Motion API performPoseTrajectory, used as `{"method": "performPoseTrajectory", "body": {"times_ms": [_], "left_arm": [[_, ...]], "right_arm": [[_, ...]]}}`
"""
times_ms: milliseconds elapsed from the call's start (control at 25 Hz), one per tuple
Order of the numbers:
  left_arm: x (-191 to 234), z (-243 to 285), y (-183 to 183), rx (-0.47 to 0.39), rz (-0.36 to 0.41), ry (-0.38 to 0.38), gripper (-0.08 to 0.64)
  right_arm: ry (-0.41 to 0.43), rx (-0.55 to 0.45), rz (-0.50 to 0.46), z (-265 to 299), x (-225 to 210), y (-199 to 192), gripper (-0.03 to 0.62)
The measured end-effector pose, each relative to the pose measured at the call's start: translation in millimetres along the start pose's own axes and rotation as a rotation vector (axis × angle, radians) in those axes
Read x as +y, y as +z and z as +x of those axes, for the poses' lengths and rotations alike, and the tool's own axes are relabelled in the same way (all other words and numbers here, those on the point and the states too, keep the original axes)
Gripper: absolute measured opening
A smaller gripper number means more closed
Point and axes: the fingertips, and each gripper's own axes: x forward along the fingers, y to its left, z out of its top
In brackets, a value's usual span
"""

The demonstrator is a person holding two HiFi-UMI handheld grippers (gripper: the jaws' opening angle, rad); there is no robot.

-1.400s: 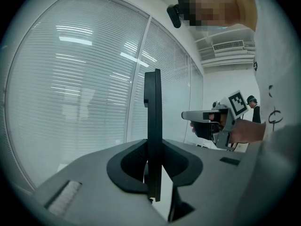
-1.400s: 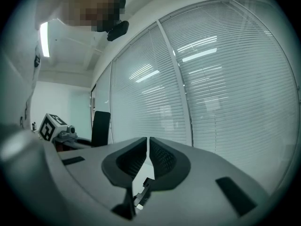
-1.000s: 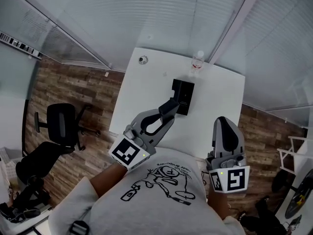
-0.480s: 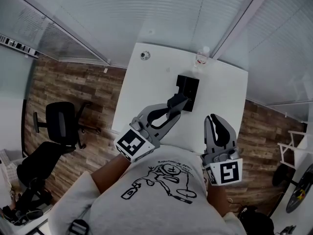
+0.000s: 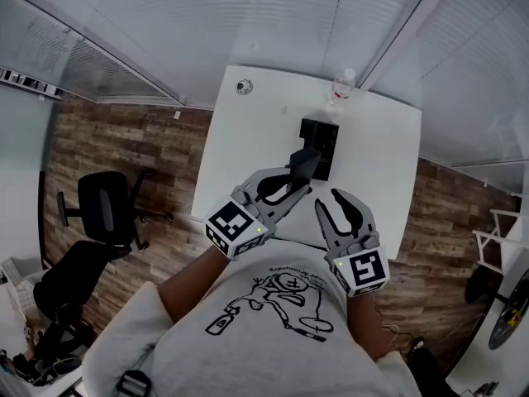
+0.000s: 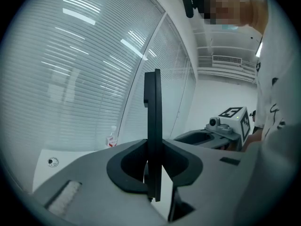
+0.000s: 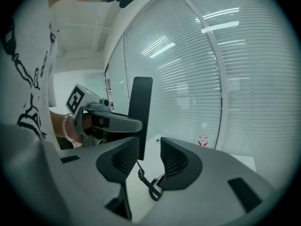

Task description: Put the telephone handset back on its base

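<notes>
The black telephone base (image 5: 321,144) lies on the white table (image 5: 248,151) toward its far side. My left gripper (image 5: 297,175) is shut on the black handset (image 5: 302,162), which hangs just short of the base. In the left gripper view the handset (image 6: 152,126) stands edge-on, pinched between the jaws (image 6: 153,166). My right gripper (image 5: 335,205) hovers to the right, near the table's front edge. Its jaws have just been opening and nothing is between them. In the right gripper view (image 7: 149,157) the handset (image 7: 140,112) stands ahead, its coiled cord (image 7: 149,185) trailing down.
A small clear bottle (image 5: 343,84) stands at the table's far edge by the blinds. A small round fitting (image 5: 242,87) sits at the far left corner. A black office chair (image 5: 103,213) stands on the wood floor to the left.
Both grippers have come down and forward toward the phone base. The right gripper has swung in to the left, and its jaws, shut before, now stand apart.
</notes>
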Motion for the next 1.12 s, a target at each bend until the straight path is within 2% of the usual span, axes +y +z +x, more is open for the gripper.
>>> {"method": "performPoseTrajectory", "body": {"times_ms": [280, 680, 1040, 1120], "left_arm": [[8.5, 9.5, -21.8, 0.027, -0.049, -0.011, 0.072], [13.7, 20.0, -41.0, 0.025, -0.113, -0.037, 0.072], [4.2, 27.3, -52.0, 0.023, -0.14, -0.072, 0.072], [3.3, 27.7, -52.9, 0.023, -0.138, -0.075, 0.072]], "right_arm": [[0.06, 0.086, 0.028, 20.1, 11.5, -32.5, 0.173], [0.126, 0.166, 0.071, 50.1, 21.9, -71.0, 0.233], [0.125, 0.171, 0.093, 63.5, 22.0, -80.4, 0.239], [0.109, 0.166, 0.098, 63.5, 19.1, -79.8, 0.216]]}}
